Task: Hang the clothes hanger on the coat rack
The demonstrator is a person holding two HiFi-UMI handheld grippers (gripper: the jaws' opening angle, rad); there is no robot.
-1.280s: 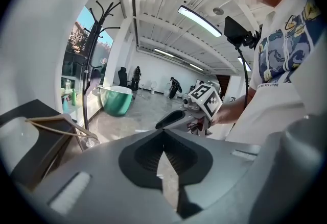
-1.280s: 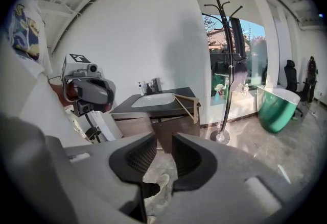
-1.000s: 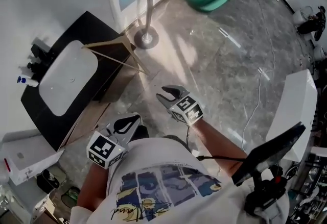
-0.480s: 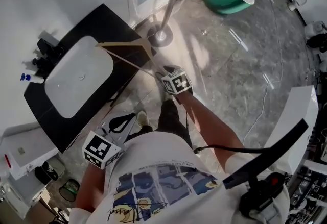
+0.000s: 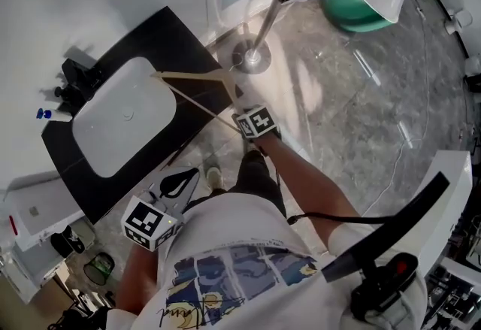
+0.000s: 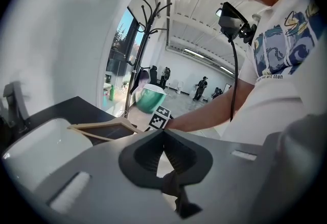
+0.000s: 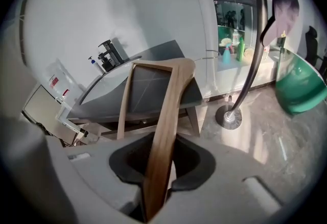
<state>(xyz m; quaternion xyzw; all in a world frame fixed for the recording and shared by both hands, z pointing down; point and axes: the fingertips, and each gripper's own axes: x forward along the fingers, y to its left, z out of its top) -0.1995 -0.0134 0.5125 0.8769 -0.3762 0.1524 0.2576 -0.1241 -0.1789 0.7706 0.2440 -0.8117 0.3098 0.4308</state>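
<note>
A wooden clothes hanger [image 5: 197,77] lies on the corner of the black counter [image 5: 169,39], one end jutting over the edge. My right gripper [image 5: 239,107] is at that jutting end. In the right gripper view the hanger's arm [image 7: 164,110] runs straight through the right gripper [image 7: 164,141], and the jaws are closing with the pads against the wood. The left gripper [image 5: 183,181] hangs back near my body, shut and empty; its fingertips [image 6: 163,136] meet. The coat rack's pole [image 5: 275,1] stands just beyond the counter on a round base [image 5: 252,59].
A white basin [image 5: 119,116] is set into the counter, with a black tap [image 5: 75,80] behind it. A green tub [image 5: 359,11] sits past the rack. A white box [image 5: 30,219] stands at the left, white equipment [image 5: 443,186] at the right.
My right gripper went from mid-floor, open, up to the hanger's jutting end and closed round it. The left gripper shifted only slightly and stayed shut.
</note>
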